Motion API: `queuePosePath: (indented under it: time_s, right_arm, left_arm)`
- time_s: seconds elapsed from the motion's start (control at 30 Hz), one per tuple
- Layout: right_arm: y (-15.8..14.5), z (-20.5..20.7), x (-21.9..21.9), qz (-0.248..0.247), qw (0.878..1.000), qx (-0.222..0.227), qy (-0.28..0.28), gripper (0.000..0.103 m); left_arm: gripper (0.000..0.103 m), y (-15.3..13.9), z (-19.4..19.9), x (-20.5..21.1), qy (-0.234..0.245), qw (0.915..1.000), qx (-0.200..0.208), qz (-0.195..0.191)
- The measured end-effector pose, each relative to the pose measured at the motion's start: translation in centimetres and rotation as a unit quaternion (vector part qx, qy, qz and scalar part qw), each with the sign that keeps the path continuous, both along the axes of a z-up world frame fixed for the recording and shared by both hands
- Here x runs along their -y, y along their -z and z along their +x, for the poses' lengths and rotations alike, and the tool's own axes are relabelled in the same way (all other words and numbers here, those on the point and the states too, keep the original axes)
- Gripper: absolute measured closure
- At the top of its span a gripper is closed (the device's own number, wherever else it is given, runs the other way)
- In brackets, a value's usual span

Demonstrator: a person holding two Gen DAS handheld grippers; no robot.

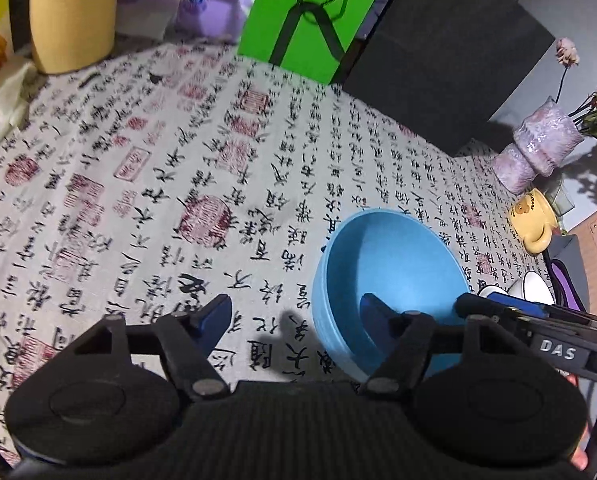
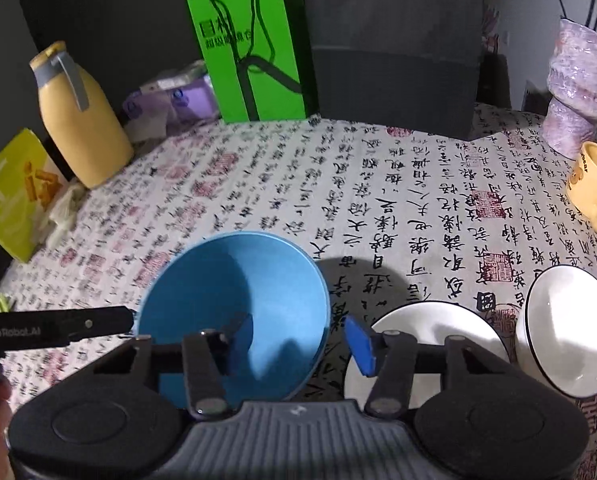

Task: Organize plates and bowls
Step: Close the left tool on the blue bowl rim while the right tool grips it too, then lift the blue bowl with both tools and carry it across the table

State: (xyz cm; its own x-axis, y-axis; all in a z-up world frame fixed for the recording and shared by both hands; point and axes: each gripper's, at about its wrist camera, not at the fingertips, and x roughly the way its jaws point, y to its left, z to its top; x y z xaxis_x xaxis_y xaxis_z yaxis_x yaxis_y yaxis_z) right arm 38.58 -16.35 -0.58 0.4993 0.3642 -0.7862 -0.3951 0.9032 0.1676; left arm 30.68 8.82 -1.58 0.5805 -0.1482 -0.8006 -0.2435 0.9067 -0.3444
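Nearest the lens, the left gripper (image 1: 294, 320) straddles the near-left rim of the blue bowl (image 1: 394, 272): one blue pad is inside the bowl, the other outside over the tablecloth (image 1: 178, 168), and neither visibly presses the wall, so it is released. The right gripper (image 2: 298, 340) straddles the bowl's right rim the same way, one pad inside and one outside; its jaws are narrower, but no clamp on the wall is visible.

The blue bowl sits tilted on the cloth and looks to hold nothing. Just right of the bowl lies one white plate (image 2: 426, 328) with a dark rim, bare, and beyond that one white bowl (image 2: 570, 332), also bare and tilted.

Farther right of the blue bowl, one yellow mug (image 2: 594, 192) stands beside one purple vase (image 2: 578, 92) holding dried flowers. Behind the bowl stands one green box (image 2: 254, 52); far left of it is one yellow jug (image 2: 78, 120).
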Motion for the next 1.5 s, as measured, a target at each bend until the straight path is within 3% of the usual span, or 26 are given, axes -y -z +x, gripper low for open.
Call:
queuePosePath:
  time_s: [0.13, 0.4, 0.5, 0.63, 1.5]
  right_arm:
    - [0.9, 0.9, -0.4, -0.017, 1.0, -0.009, 0.005, 0.066]
    - [2.1, 1.9, -0.5, -0.027, 0.999, -0.029, 0.005, 0.085]
    - [2.3, 1.9, -0.6, -0.027, 0.999, -0.033, -0.002, 0.092]
    - [2.4, 1.8, -0.7, -0.032, 0.999, -0.027, -0.004, 0.094]
    - [0.6, -0.4, -1.5, -0.035, 0.999, -0.005, -0.013, 0.094]
  left_arm:
    - [0.043, 0.7, 0.8, 0.4, 0.006, 0.9999, -0.009, -0.006]
    - [0.086, 1.9, 1.9, 1.6, 0.03, 0.9992, -0.022, -0.018]
    - [0.088, 2.0, 2.0, 1.9, 0.029, 0.9993, -0.017, -0.014]
    - [0.088, 2.0, 2.1, 1.8, 0.027, 0.9995, -0.014, -0.014]
    - [0.088, 0.2, -0.4, 1.0, 0.022, 0.9996, 0.017, -0.004]
